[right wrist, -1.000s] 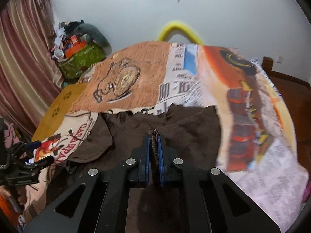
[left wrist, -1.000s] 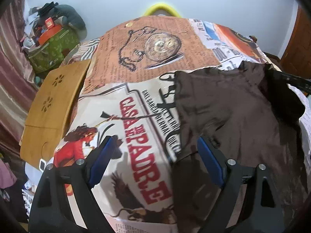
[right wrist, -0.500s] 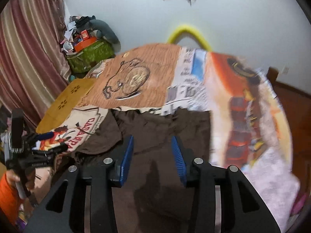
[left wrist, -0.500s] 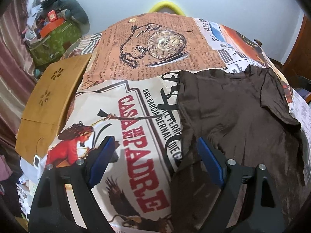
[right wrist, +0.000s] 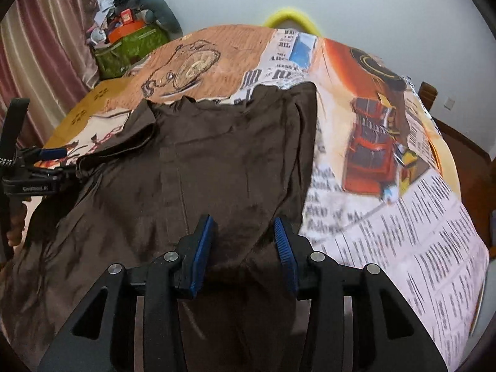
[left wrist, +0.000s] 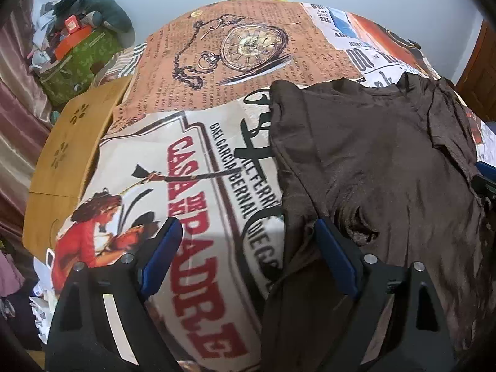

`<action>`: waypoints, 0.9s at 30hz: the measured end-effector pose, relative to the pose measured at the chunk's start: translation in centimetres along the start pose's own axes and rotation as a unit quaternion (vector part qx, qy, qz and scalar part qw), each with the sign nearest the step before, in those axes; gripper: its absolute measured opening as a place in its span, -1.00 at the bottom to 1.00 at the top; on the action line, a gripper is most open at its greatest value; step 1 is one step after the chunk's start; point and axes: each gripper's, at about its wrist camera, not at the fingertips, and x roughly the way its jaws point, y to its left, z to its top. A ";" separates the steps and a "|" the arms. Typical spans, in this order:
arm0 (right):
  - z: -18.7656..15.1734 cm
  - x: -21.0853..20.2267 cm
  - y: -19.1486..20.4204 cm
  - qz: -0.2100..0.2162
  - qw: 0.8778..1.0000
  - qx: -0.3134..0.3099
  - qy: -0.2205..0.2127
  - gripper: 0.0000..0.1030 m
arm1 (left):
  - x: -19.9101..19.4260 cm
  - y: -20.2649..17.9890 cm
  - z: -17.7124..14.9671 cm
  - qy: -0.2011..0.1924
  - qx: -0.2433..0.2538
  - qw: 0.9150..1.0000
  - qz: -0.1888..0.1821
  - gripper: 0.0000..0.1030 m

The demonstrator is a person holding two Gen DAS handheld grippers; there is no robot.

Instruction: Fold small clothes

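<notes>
A dark brown T-shirt [left wrist: 381, 167] lies spread on a printed bedspread [left wrist: 192, 161]; in the right wrist view the shirt [right wrist: 217, 161] has its right edge folded over and a sleeve sticking out at the left. My left gripper [left wrist: 245, 254] is open and empty, straddling the shirt's left edge just above the bed. My right gripper [right wrist: 243, 245] is open and empty over the shirt's right part. The left gripper also shows at the left edge of the right wrist view [right wrist: 46, 161].
A wooden lap table [left wrist: 71, 152] lies at the bed's left edge. A green bag [left wrist: 77, 59] piled with clutter stands beyond it by a curtain [right wrist: 46, 46]. A yellow hoop [right wrist: 291, 18] stands behind the bed. A wooden chair [right wrist: 465, 148] is on the right.
My right gripper opened and let go of the shirt, then moved lower over it. The shirt's lifted right side dropped flat. My left gripper stayed open and shifted slightly.
</notes>
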 end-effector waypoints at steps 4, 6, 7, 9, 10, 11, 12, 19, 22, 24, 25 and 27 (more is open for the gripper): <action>1.1 0.6 -0.7 0.020 0.999 0.029 0.007 -0.19 | -0.2 -0.3 0.2 0.000 0.002 1.000 0.005 0.72; 1.2 0.4 -0.6 0.018 0.999 0.034 0.010 -0.19 | -0.7 -0.3 0.2 0.001 0.002 1.000 0.006 0.72; 1.2 0.2 -0.5 0.017 0.999 0.034 0.010 -0.19 | -1.0 -0.4 0.1 0.001 0.002 1.000 0.006 0.72; 1.1 -0.7 -0.1 0.017 0.999 0.030 0.003 -0.19 | -2.2 -0.4 0.0 -0.004 0.005 1.000 0.006 0.72; 1.0 -1.2 0.0 0.017 1.000 0.026 -0.001 -0.18 | -2.7 -0.5 -0.2 -0.008 0.007 1.000 0.007 0.72; 0.9 -1.9 0.4 0.015 1.000 0.020 -0.006 -0.18 | -3.7 -0.6 -0.4 -0.014 0.010 1.000 0.007 0.72; 0.9 -2.7 0.8 0.010 1.000 0.012 -0.010 -0.18 | -4.4 -0.6 -0.5 -0.019 0.012 1.000 0.008 0.72; -0.1 -8.3 2.4 0.012 0.999 0.003 -0.048 -0.11 | -10.6 -0.5 -3.1 -0.050 0.021 0.999 -0.002 0.72; -1.5 -10.0 2.9 0.006 0.999 0.000 -0.049 -0.06 | -11.9 -0.1 -4.7 -0.045 0.020 0.999 -0.008 0.72; -2.5 -10.7 3.0 0.003 0.999 0.001 -0.047 0.09 | -12.2 0.5 -6.3 -0.032 0.011 0.999 -0.017 0.72; -3.4 -11.0 3.0 0.000 0.999 0.002 -0.044 0.14 | -12.1 0.8 -7.0 -0.023 0.005 0.999 -0.022 0.72; -4.6 -11.2 2.9 -0.009 0.999 0.001 -0.035 0.14 | -11.9 1.5 -8.7 -0.004 -0.008 1.000 -0.026 0.72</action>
